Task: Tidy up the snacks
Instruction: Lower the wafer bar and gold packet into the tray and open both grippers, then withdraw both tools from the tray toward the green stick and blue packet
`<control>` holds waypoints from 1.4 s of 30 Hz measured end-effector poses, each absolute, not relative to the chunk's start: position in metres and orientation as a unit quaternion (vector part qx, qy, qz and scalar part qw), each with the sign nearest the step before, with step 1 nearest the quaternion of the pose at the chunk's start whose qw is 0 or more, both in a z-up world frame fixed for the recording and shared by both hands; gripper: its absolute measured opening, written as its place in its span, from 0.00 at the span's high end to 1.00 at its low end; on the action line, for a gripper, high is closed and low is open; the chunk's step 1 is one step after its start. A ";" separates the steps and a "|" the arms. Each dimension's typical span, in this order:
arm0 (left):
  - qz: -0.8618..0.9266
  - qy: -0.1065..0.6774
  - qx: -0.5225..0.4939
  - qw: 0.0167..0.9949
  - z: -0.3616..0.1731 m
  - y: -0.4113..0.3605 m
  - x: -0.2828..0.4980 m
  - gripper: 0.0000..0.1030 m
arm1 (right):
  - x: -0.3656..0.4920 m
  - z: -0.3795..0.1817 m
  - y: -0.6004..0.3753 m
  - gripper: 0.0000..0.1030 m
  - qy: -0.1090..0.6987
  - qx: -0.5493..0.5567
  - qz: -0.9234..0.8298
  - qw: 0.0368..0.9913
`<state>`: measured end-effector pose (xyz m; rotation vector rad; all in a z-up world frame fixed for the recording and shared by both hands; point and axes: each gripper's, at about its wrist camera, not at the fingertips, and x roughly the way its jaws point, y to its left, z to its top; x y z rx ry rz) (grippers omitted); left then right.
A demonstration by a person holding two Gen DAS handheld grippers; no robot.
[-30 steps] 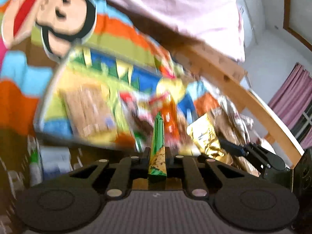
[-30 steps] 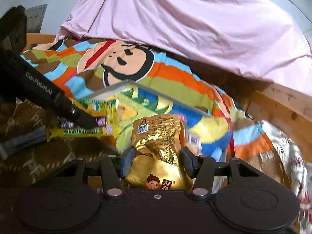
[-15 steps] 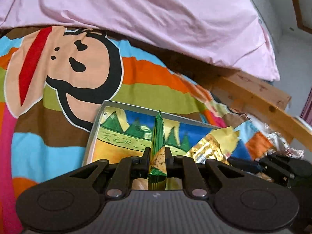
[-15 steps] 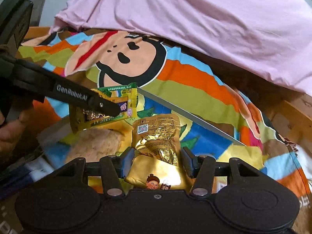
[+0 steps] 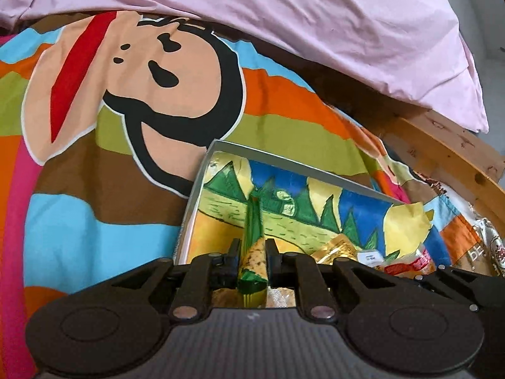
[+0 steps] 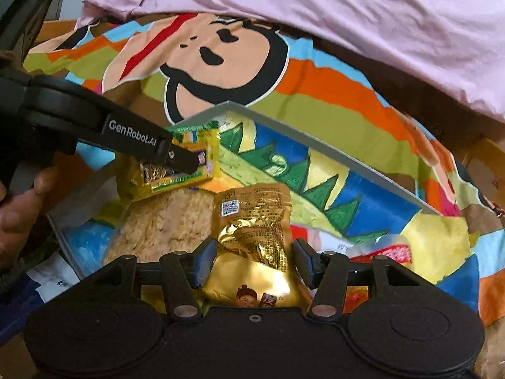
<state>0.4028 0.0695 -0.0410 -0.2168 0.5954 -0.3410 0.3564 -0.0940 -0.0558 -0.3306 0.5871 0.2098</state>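
Note:
My left gripper (image 5: 252, 254) is shut on a green and yellow snack packet (image 5: 252, 252), seen edge-on, above the near left part of a shallow box (image 5: 221, 147) with a painted landscape inside. In the right wrist view the same packet (image 6: 186, 161) hangs from the left gripper (image 6: 186, 162) over the box (image 6: 315, 145). My right gripper (image 6: 255, 262) stands with jaws spread around a gold foil snack pouch (image 6: 252, 237) that lies over the box; the pads look slightly off its sides. A large pale cracker pack (image 6: 164, 224) lies in the box.
The box rests on a bright striped bedspread (image 5: 94, 189) with a cartoon monkey face. A pink quilt (image 5: 284, 15) is bunched behind. A wooden bed frame (image 5: 457, 158) runs at the right. Red and white packets (image 6: 388, 252) lie at the box's right end.
Both grippers moved forward over the box. The right gripper's jaws have widened around the gold pouch. The left gripper still holds the green packet, now lower over the box.

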 end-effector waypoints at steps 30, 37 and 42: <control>-0.071 0.250 -0.060 0.964 0.001 0.105 0.280 0.01 | 0.258 0.006 -0.129 0.01 0.201 -0.041 0.075 0.976; -0.049 0.275 -0.040 0.960 0.012 0.114 0.223 0.01 | 0.207 0.020 -0.128 0.01 0.184 -0.032 0.093 0.978; -0.043 0.302 -0.033 0.952 0.019 0.112 0.180 0.01 | 0.163 0.023 -0.128 0.01 0.178 -0.027 0.116 0.977</control>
